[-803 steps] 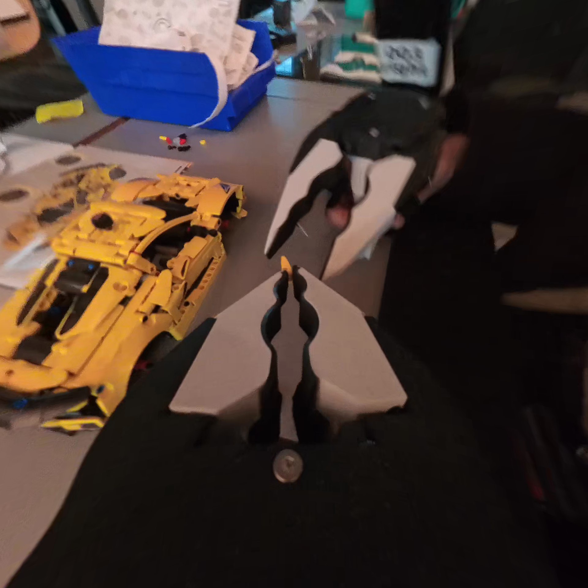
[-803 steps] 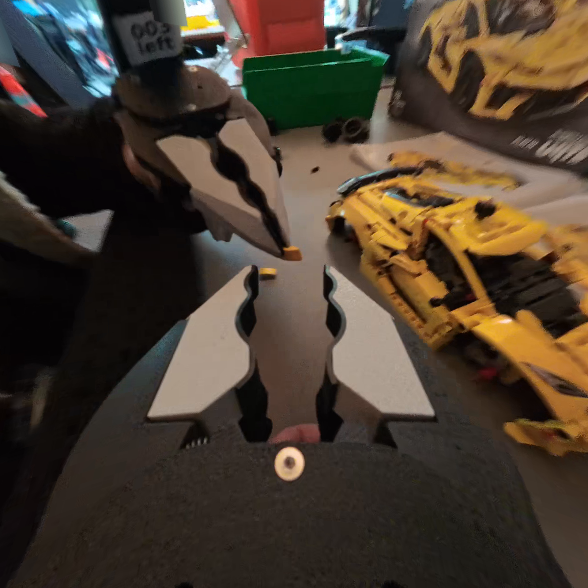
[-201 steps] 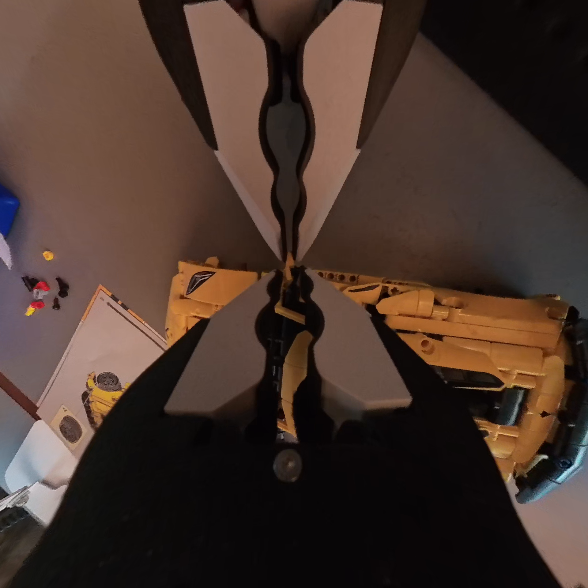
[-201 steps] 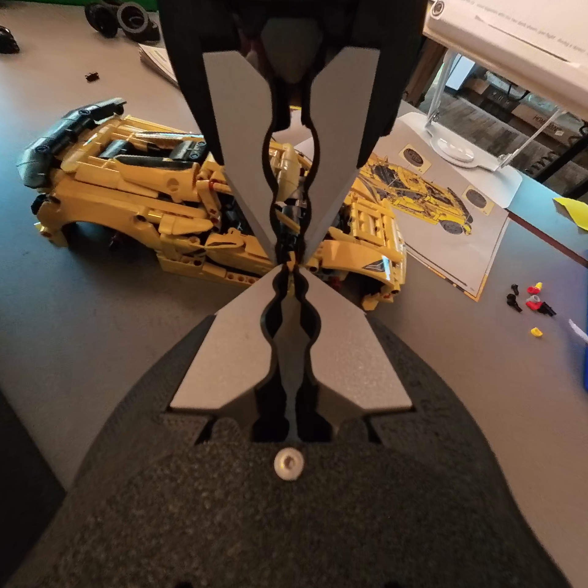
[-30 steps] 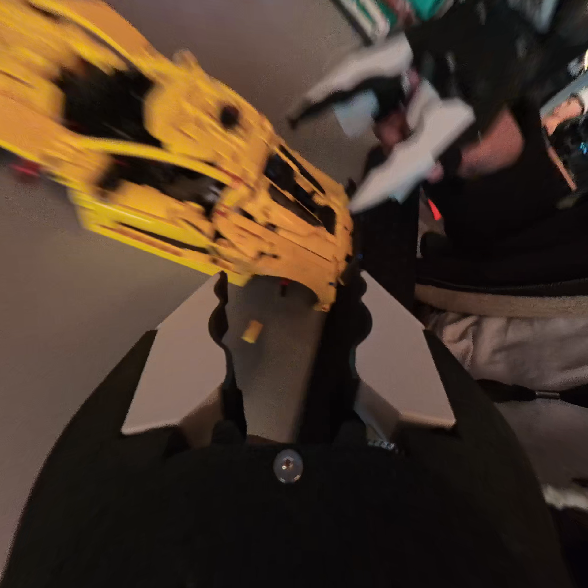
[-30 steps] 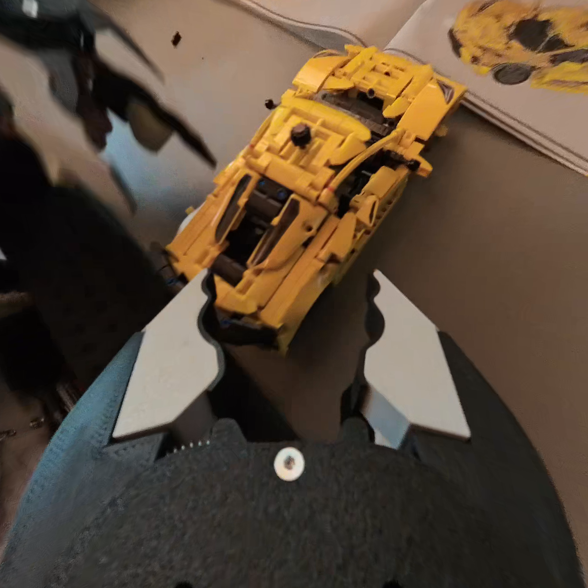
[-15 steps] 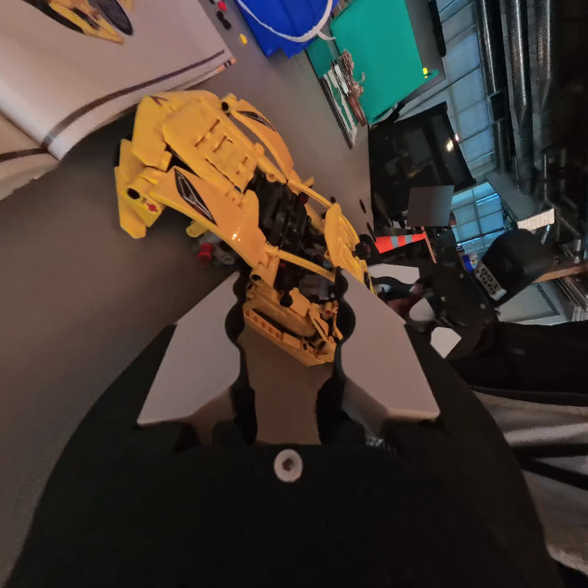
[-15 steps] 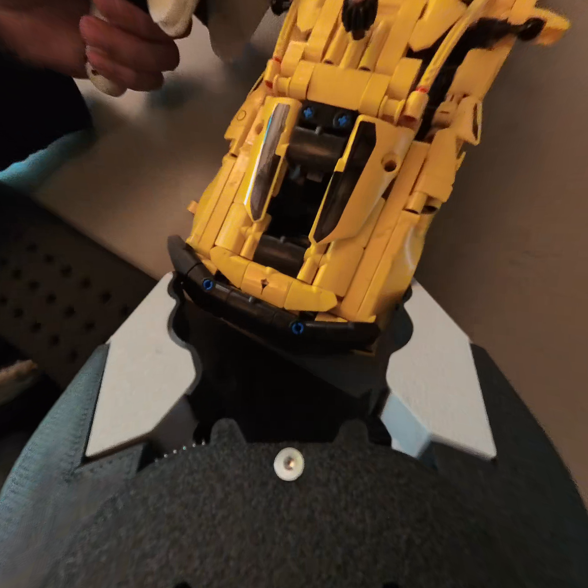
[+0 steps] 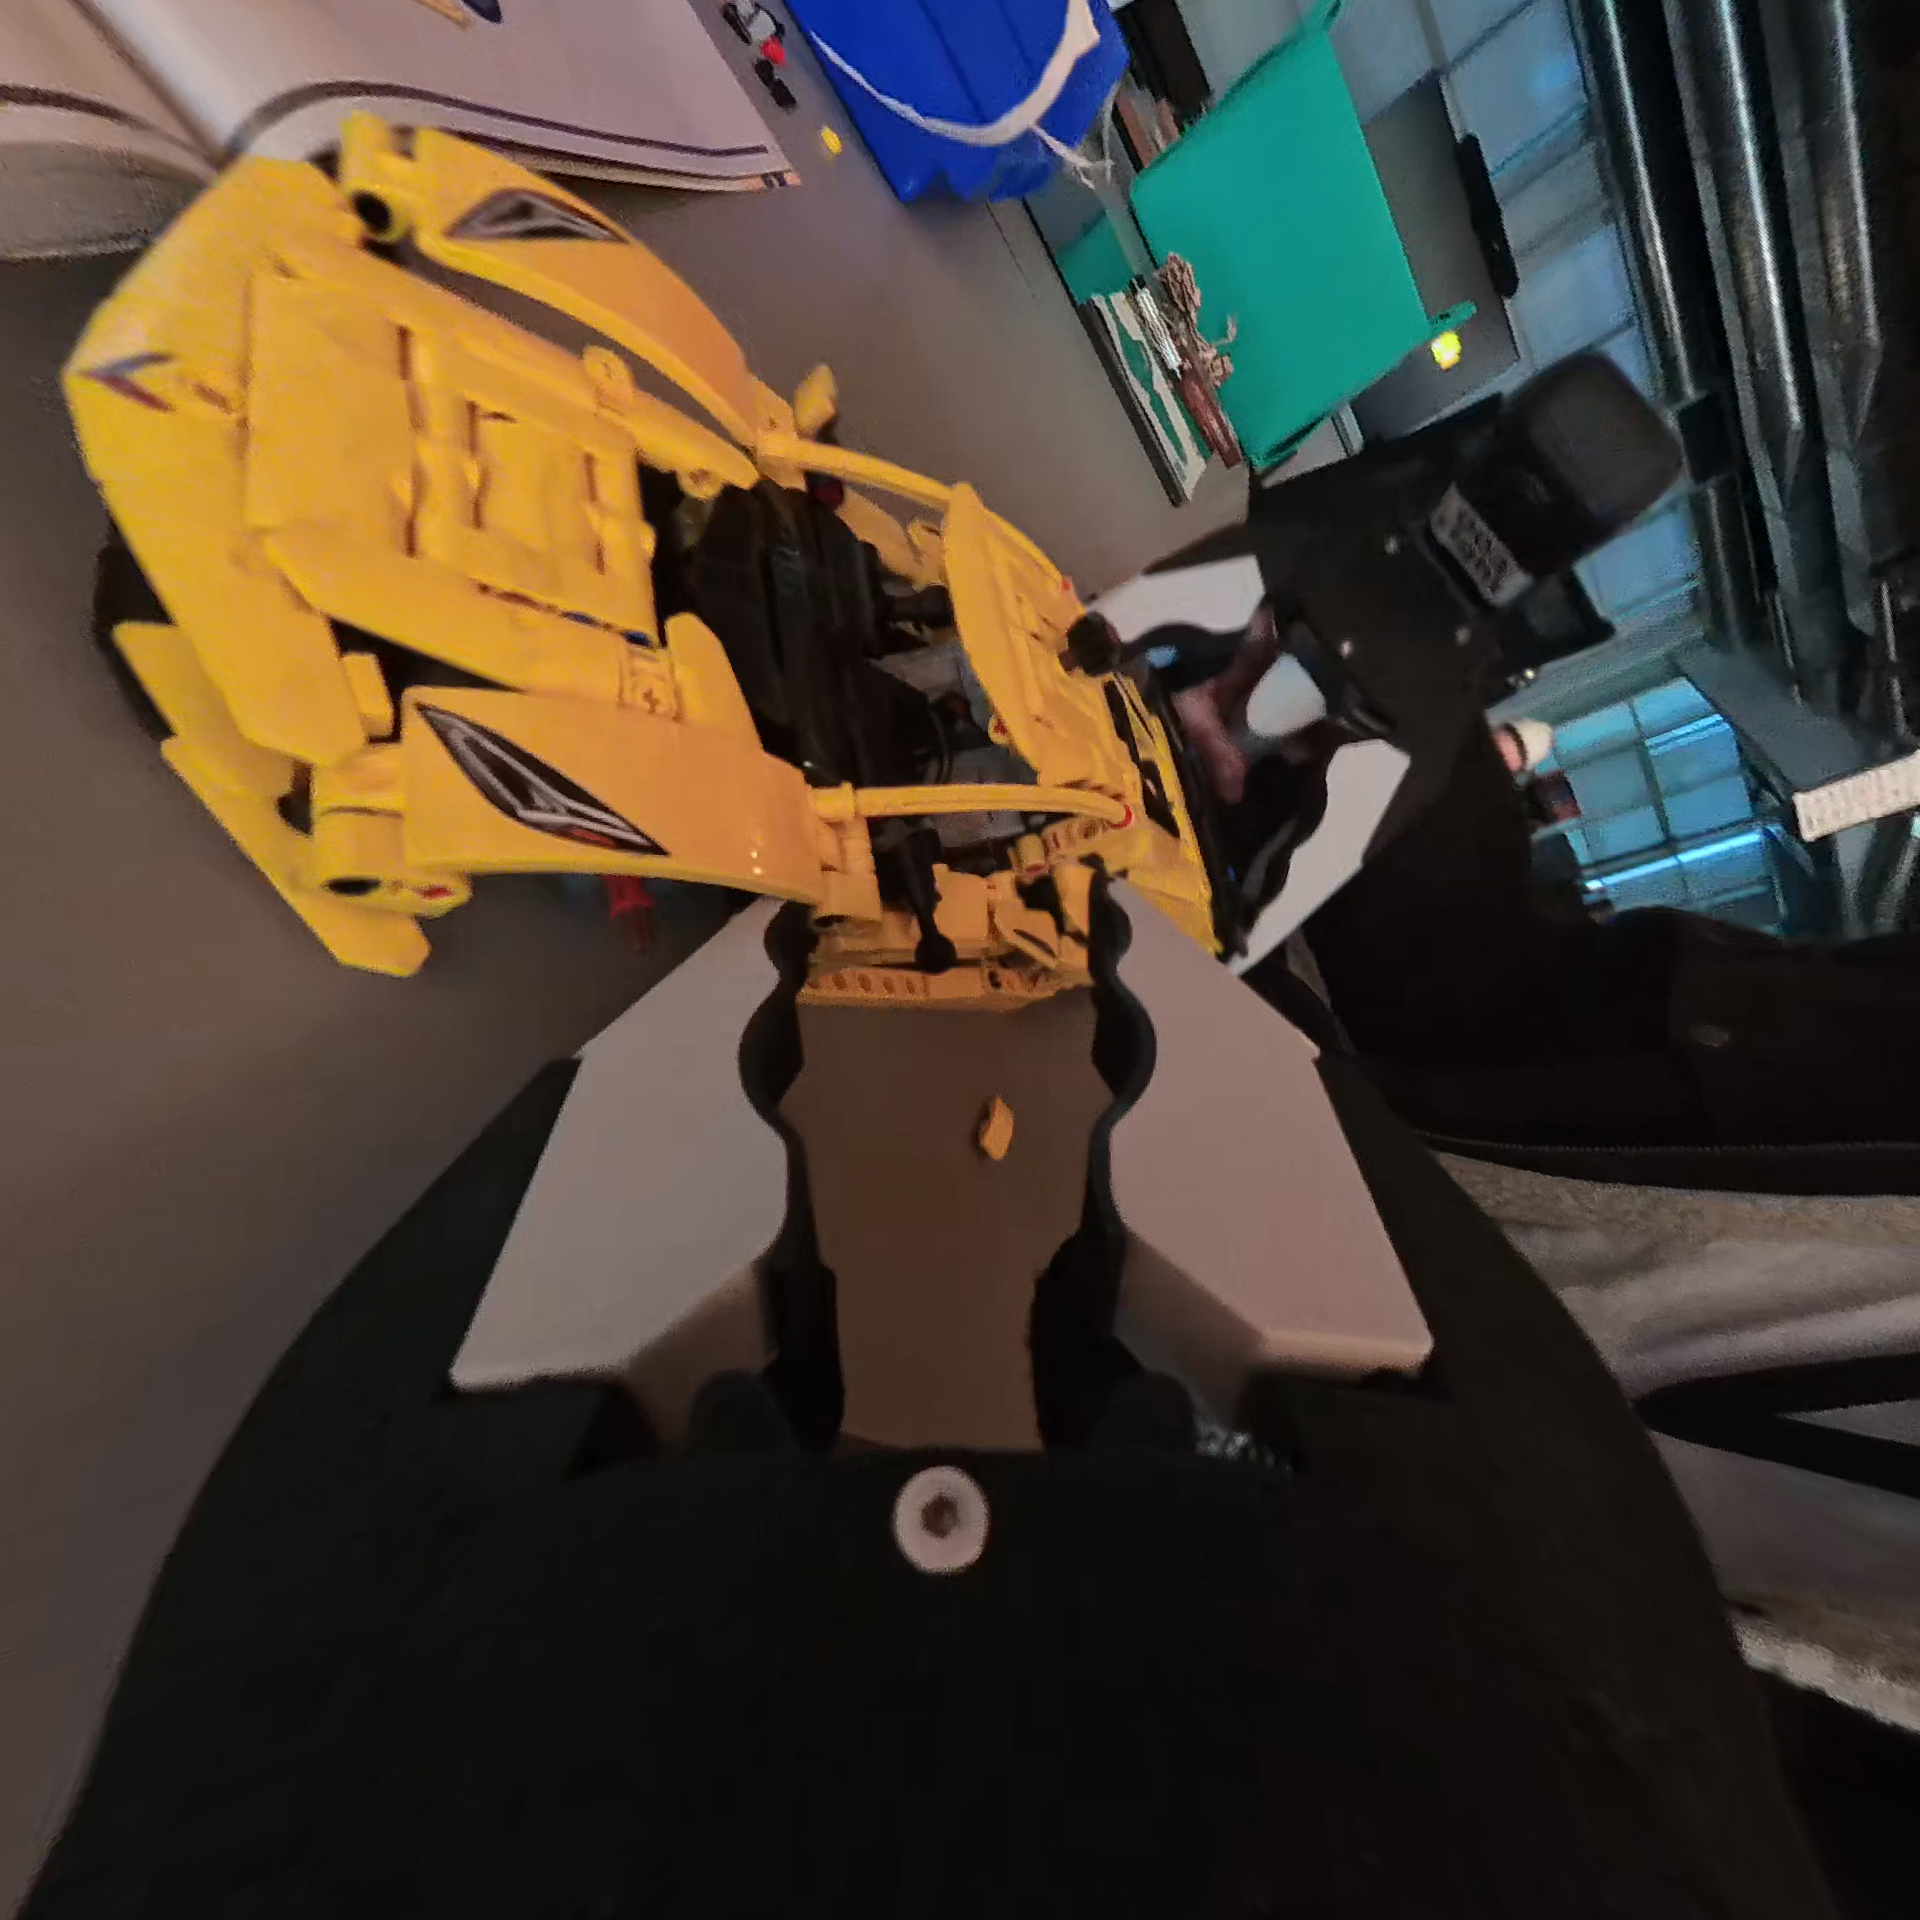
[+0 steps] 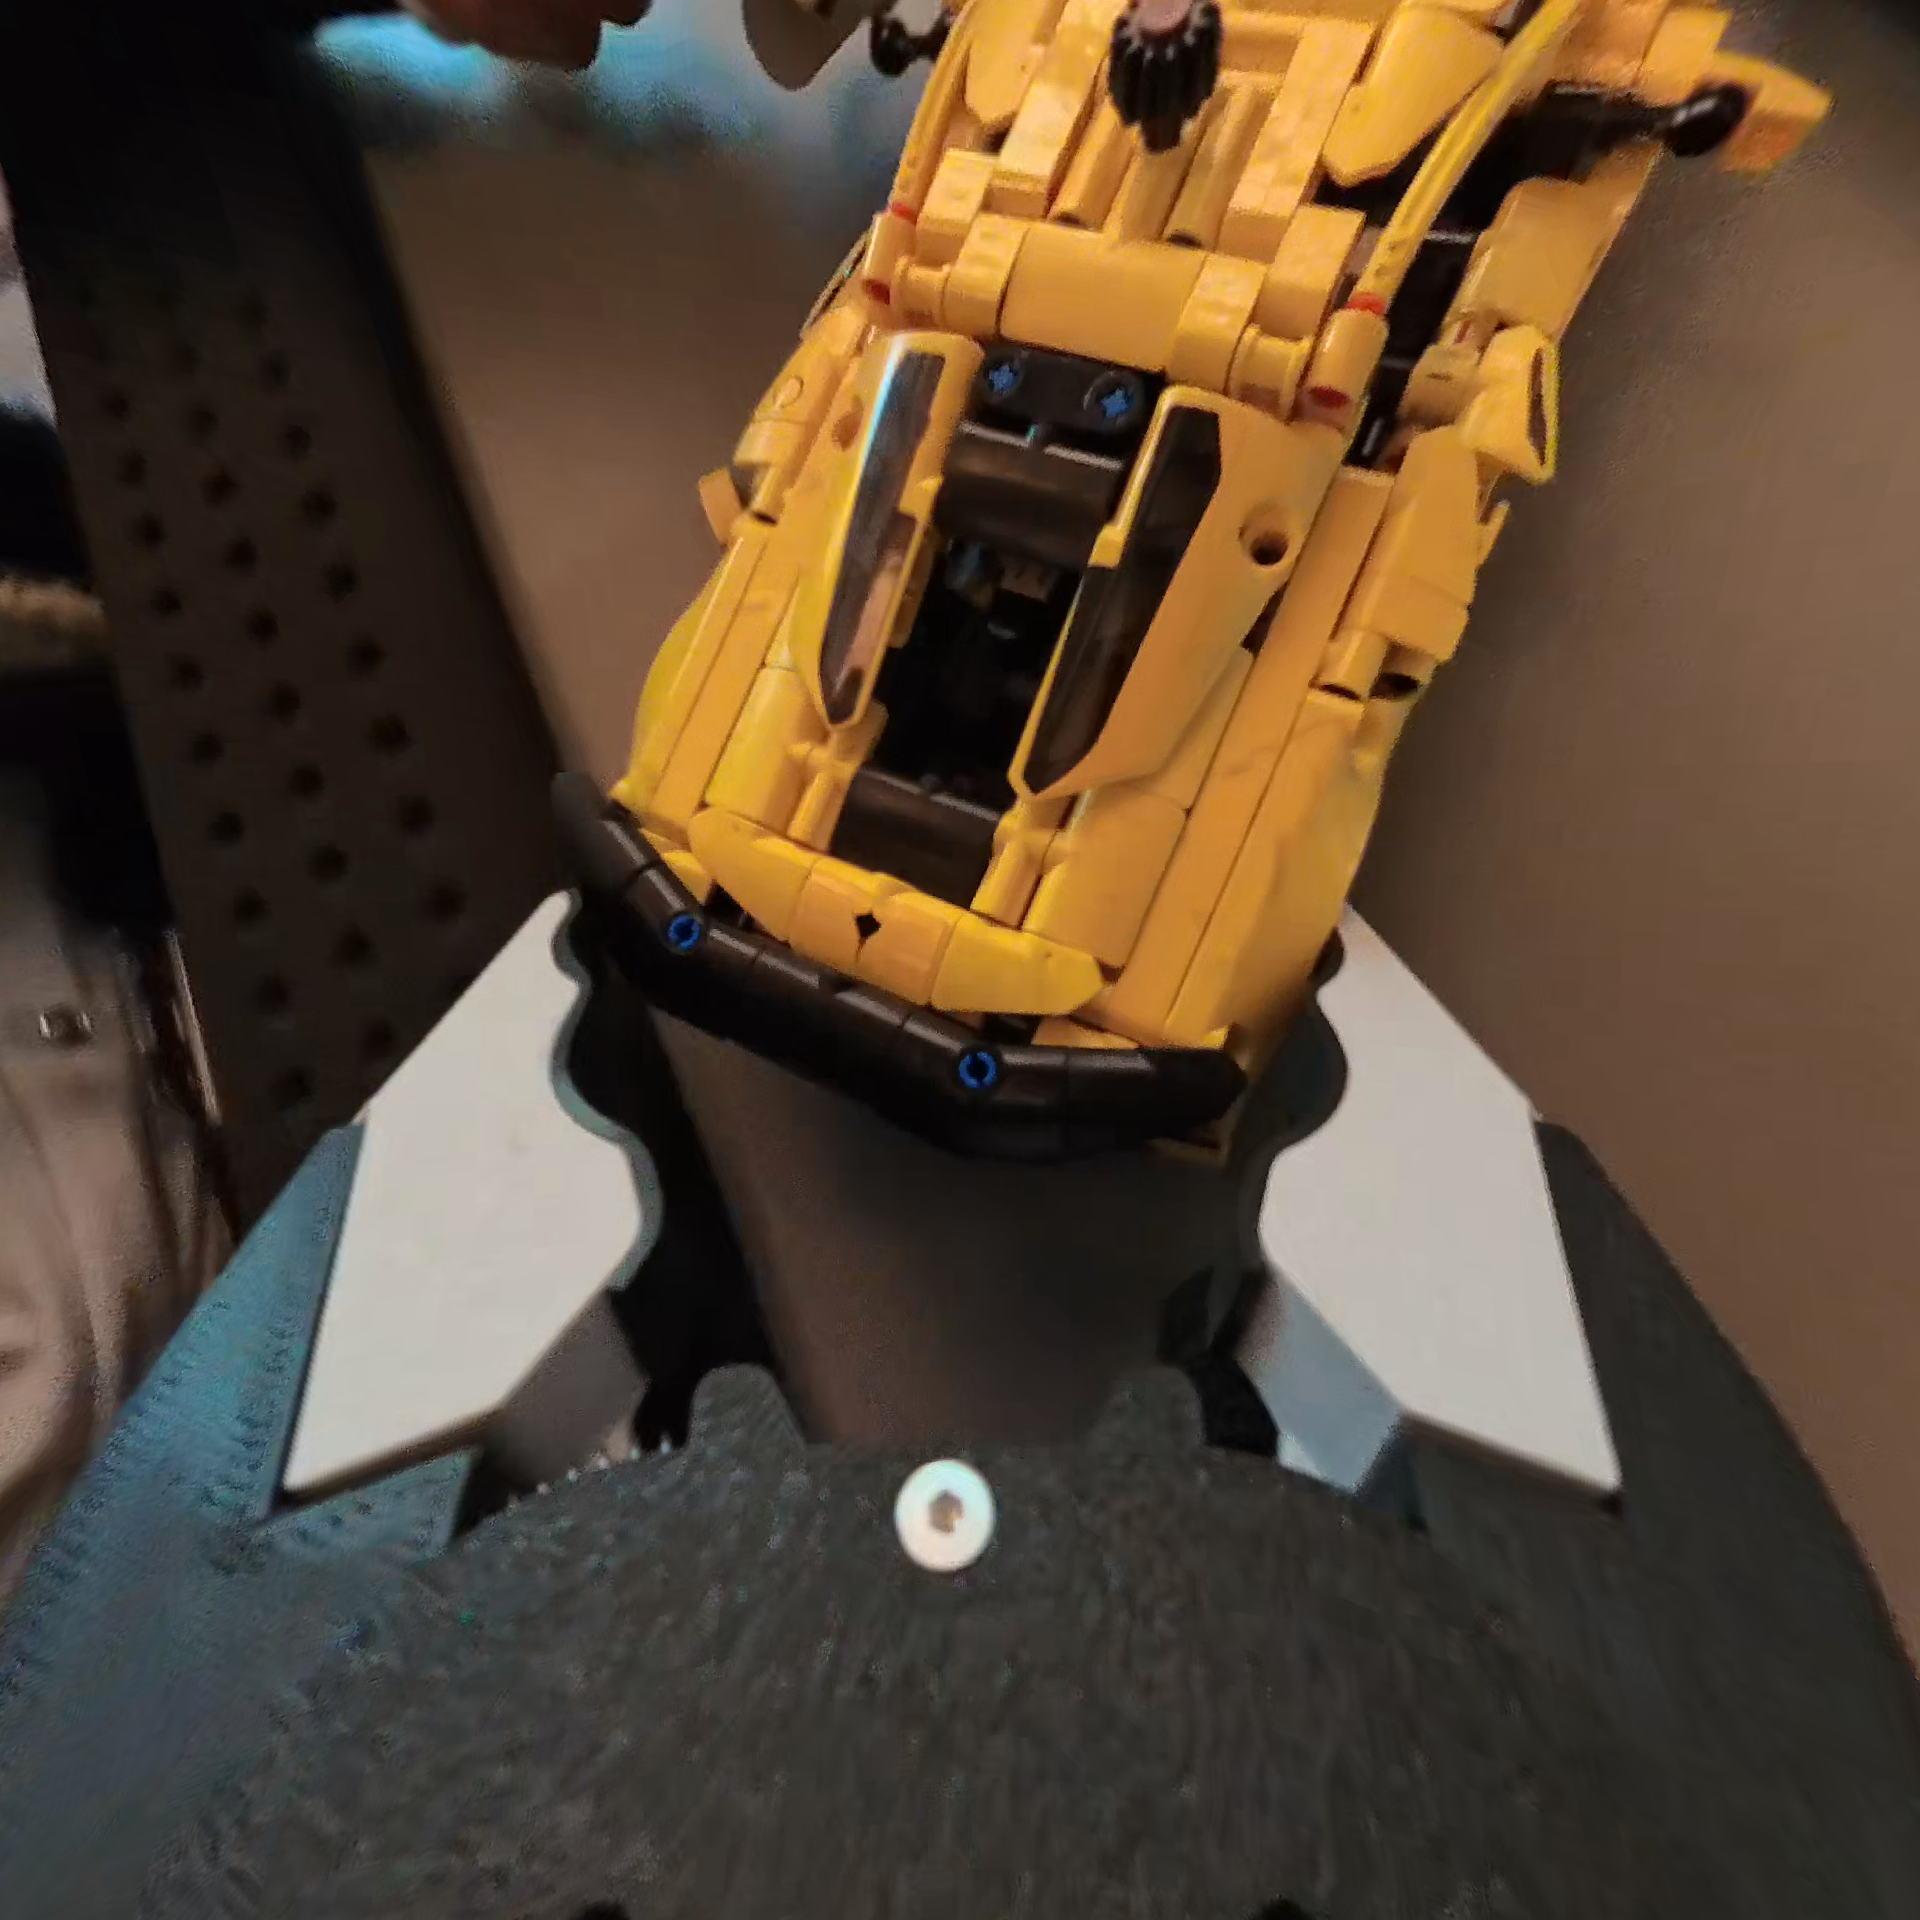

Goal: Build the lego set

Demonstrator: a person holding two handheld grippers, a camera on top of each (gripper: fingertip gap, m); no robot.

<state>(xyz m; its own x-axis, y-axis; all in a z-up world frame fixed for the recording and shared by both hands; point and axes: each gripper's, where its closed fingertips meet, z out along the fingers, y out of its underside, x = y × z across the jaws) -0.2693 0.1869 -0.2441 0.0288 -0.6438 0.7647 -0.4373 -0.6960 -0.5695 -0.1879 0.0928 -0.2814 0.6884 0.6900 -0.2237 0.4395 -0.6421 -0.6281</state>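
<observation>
Car yellow, black trim, body mostly built

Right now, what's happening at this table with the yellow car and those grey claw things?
A person is building a yellow lego car using two hand-held grippers. Both are open and empty. The left gripper faces the car's side, fingertips at its sill. The right gripper straddles the end with the black bumper. One small yellow piece lies loose on the grey table between the left fingers. The instruction booklet and a blue bin sit beyond.

cars: 1; loose yellow pieces: 2; blue bins: 1
</observation>
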